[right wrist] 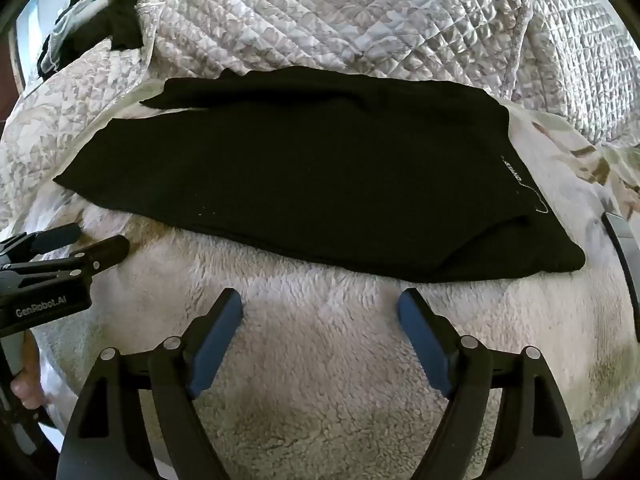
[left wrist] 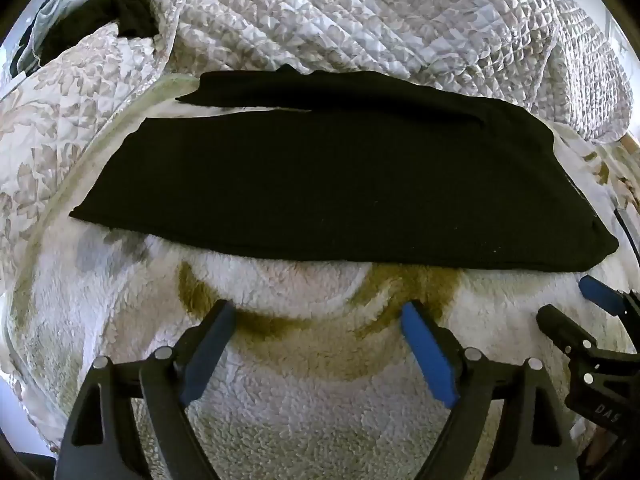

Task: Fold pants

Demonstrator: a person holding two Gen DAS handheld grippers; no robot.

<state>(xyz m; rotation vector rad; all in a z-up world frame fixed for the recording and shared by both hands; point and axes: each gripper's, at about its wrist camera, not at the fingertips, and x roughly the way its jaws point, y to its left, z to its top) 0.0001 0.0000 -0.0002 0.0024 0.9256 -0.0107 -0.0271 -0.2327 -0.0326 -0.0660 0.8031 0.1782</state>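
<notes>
The black pants (left wrist: 328, 184) are spread flat on a fleecy white blanket (left wrist: 304, 412), with a quilted bedspread (left wrist: 360, 12) bunched beyond them. Their long axis runs left to right across both views: the leg ends are seen at far left, the waist end with a small white print at right. They appear already doubled lengthwise, one leg laid over the other, though this is judged only from the slit visible at far left. The left gripper (left wrist: 318, 318) and the right gripper (right wrist: 320, 306) are both held with jaws spread wide and nothing between them, just short of the near long edge. The right gripper is placed nearer the waist end, the left nearer the middle, so a crosswise fold is judged to be next
</notes>
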